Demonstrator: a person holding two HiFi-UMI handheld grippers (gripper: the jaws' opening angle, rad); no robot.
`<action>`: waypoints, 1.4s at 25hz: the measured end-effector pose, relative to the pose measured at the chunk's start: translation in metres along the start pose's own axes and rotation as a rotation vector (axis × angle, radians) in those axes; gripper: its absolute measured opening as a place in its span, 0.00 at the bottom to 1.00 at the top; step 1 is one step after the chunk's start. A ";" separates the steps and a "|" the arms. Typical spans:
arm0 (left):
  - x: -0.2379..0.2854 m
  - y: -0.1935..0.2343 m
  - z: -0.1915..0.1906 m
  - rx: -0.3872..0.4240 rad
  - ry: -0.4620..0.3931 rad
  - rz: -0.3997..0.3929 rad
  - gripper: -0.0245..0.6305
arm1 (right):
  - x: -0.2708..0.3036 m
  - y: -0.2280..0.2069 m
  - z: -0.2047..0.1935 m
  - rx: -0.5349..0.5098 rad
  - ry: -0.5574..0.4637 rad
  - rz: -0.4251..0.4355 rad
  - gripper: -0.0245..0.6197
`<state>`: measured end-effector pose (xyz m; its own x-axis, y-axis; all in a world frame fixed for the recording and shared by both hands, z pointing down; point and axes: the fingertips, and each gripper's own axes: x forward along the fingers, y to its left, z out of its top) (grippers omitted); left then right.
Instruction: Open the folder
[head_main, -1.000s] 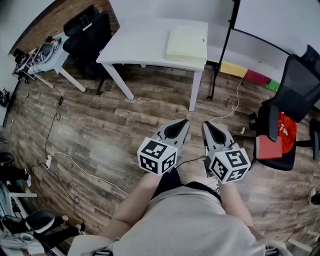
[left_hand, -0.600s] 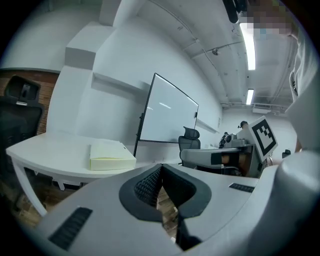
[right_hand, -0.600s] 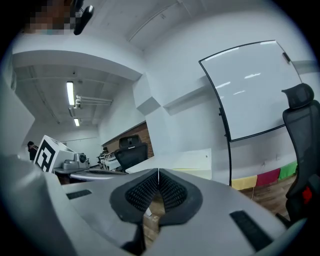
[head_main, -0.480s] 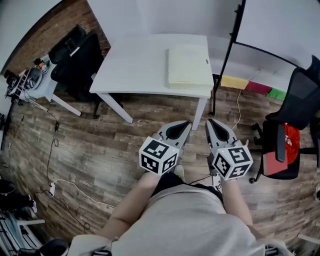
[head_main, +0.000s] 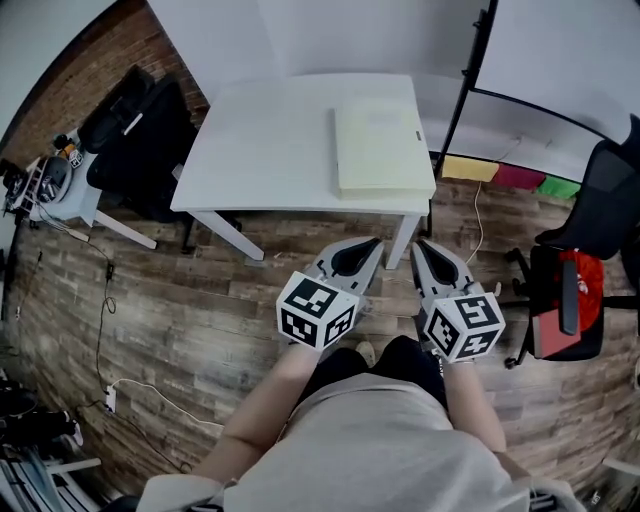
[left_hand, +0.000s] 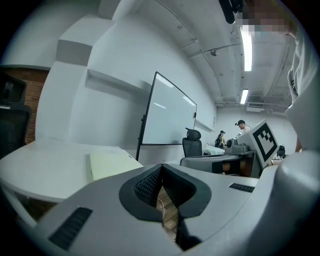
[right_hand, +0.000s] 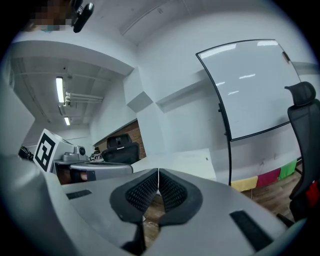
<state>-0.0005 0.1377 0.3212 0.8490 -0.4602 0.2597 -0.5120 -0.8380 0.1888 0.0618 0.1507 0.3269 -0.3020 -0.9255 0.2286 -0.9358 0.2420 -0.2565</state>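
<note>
A pale yellow folder (head_main: 381, 149) lies closed on the right side of a white table (head_main: 270, 140). In the left gripper view the folder (left_hand: 109, 164) shows low on the tabletop, to the left of the jaws. My left gripper (head_main: 371, 244) and right gripper (head_main: 418, 246) hover side by side over the wooden floor, just short of the table's front edge. Both point towards the table. The left gripper (left_hand: 161, 168) is shut with nothing between its pads. The right gripper (right_hand: 158, 172) is shut and empty too.
A whiteboard on a black stand (head_main: 555, 50) rises right of the table. A black office chair with red items (head_main: 568, 305) stands at the right. Another black chair (head_main: 140, 125) sits left of the table. Cables (head_main: 100, 310) trail over the floor.
The table and folder have drawn closer and larger in the head view. Both grippers, still shut, have moved forward together towards the table's front edge.
</note>
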 end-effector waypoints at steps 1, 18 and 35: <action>0.001 0.003 -0.001 0.001 0.004 0.002 0.06 | 0.003 0.000 -0.002 0.003 0.005 0.001 0.07; 0.072 0.045 0.008 0.034 0.045 0.018 0.06 | 0.061 -0.054 0.010 -0.004 0.036 0.009 0.07; 0.143 0.122 0.006 0.147 0.176 0.118 0.07 | 0.134 -0.126 0.011 0.058 0.115 0.002 0.07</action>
<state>0.0598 -0.0320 0.3752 0.7417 -0.5101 0.4355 -0.5710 -0.8209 0.0110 0.1413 -0.0067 0.3795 -0.3258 -0.8848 0.3332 -0.9240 0.2233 -0.3106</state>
